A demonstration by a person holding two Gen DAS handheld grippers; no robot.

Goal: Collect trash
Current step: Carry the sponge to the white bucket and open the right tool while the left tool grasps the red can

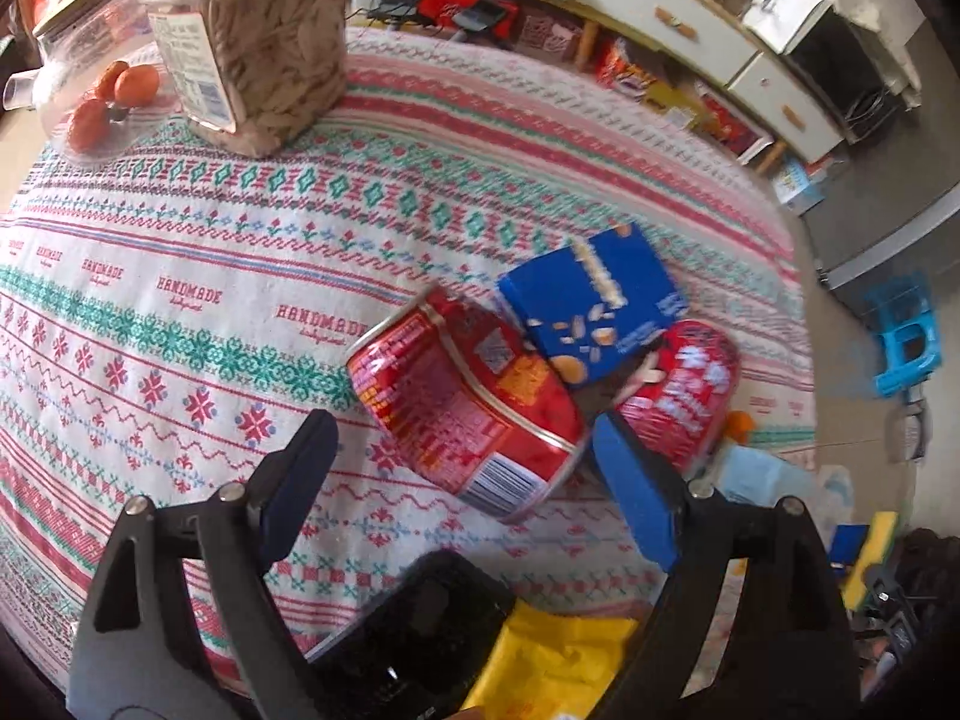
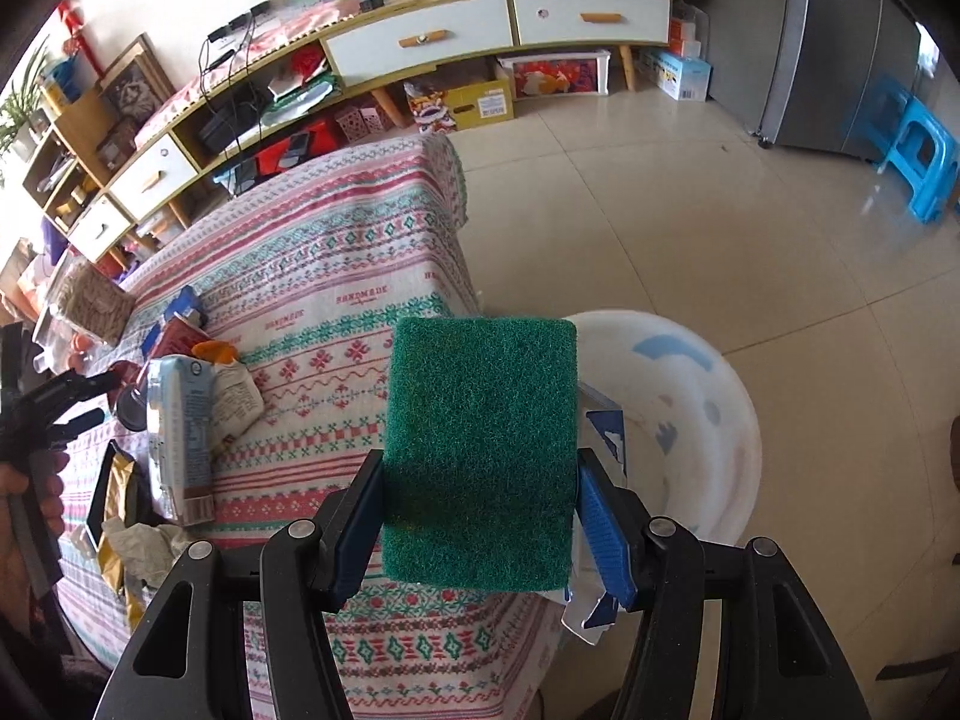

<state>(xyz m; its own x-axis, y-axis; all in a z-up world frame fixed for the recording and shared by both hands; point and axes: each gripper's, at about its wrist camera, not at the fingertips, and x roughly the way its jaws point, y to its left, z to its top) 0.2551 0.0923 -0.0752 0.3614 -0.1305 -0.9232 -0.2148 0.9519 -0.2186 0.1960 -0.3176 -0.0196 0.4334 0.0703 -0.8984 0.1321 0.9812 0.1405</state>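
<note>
Both views are lit by soft, even daylight. In the right wrist view the tiled floor (image 2: pixel 750 222) carries pale glare toward 1 o'clock, and the green sponge (image 2: pixel 480 450) shows a darker shaded band across its lower half. Motion blur smears the blue box (image 1: pixel 591 300) and red can (image 1: pixel 462 414) in the left wrist view. Fisheye distortion bends straight lines strongly near the rims, and black vignetting fills every corner of both frames.

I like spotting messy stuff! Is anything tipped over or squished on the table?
Yes. Two red cans lie tipped on their sides on the tablecloth, with a blue box leaning across them. Crumpled wrappers lie near the table's edge.
</note>
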